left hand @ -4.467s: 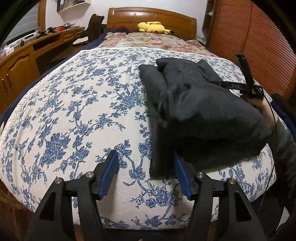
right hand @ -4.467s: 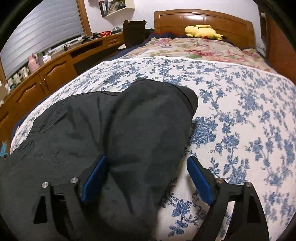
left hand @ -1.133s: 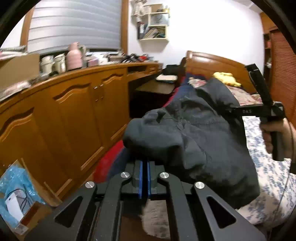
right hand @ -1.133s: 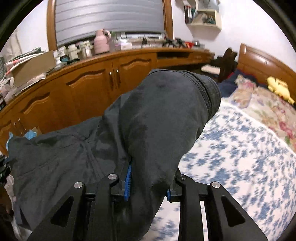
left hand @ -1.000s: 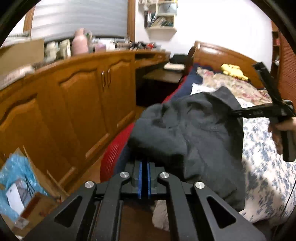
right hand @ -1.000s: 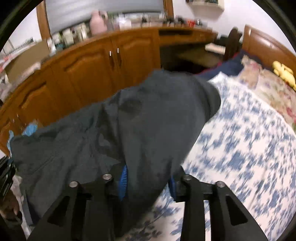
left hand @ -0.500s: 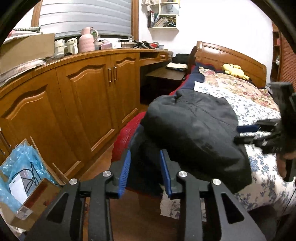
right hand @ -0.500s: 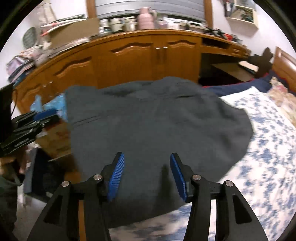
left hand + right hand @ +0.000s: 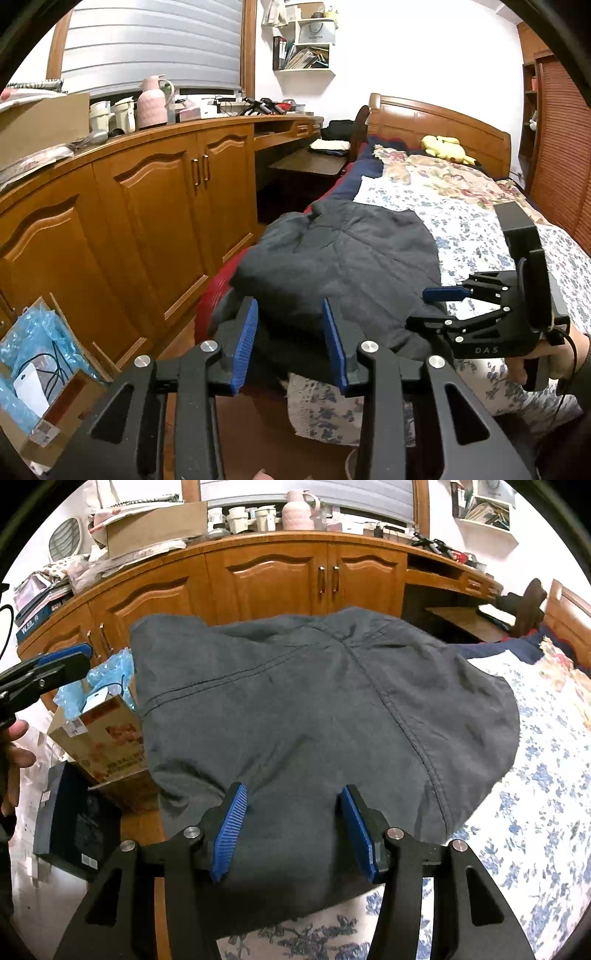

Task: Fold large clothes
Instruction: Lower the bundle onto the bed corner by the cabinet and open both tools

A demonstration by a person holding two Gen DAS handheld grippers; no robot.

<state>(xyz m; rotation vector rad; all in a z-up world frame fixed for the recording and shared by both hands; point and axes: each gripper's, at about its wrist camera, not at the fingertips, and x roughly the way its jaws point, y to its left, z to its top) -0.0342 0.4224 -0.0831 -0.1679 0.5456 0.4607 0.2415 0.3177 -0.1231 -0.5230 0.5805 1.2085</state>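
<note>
Now released: folded dark garment (image 9: 314, 709) rests at the bed (image 9: 546, 812) edge; left gripper (image 9: 290, 341) and right gripper (image 9: 293, 830), jaws just opened, apparently hold nothing; next, withdraw clear.

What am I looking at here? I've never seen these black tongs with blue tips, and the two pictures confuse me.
Those are hand-held grippers, one in each of a person's hands, each carrying a wide-angle camera looking along its fingers. One picture comes from the left gripper, the other from the right gripper. A folded dark grey garment lies at the corner of a bed with a blue-flowered cover. Both grippers' jaws have just been opening; the cloth sits between the blue pads, but neither grips it.
</note>
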